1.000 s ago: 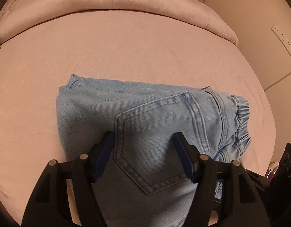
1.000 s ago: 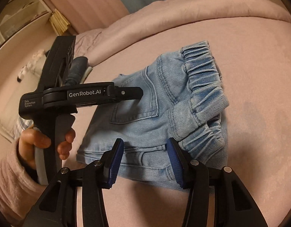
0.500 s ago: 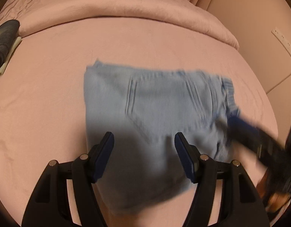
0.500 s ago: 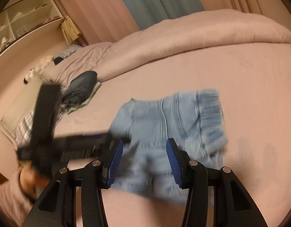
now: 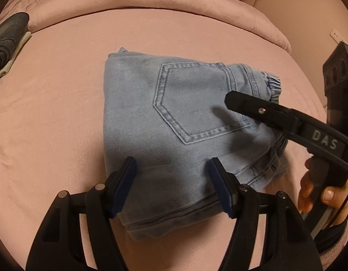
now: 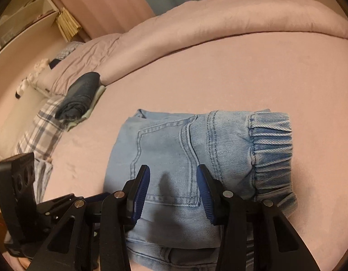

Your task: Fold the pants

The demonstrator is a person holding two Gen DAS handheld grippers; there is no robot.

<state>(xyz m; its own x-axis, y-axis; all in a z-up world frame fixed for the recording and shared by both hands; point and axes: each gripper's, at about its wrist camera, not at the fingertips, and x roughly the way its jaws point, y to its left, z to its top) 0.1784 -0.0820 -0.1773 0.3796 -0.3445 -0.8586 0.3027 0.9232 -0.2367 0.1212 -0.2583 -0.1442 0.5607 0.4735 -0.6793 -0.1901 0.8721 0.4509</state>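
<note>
Lying folded into a compact block on the pink bed (image 5: 61,90), the light-blue denim pants (image 5: 178,122) are seen pocket-up, elastic waistband bunched at one end — both tools, left (image 5: 171,185) and right (image 6: 172,187), are held spread above them, the right's jaws having just narrowed.

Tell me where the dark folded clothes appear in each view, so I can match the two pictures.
Left wrist view: dark folded clothes at the far left edge, on the pink bed, left of the jeans.
Right wrist view: dark folded clothes at the upper left, beside the rolled duvet, up-left of the jeans.
Shared landmark: the jeans' back pocket.
</note>
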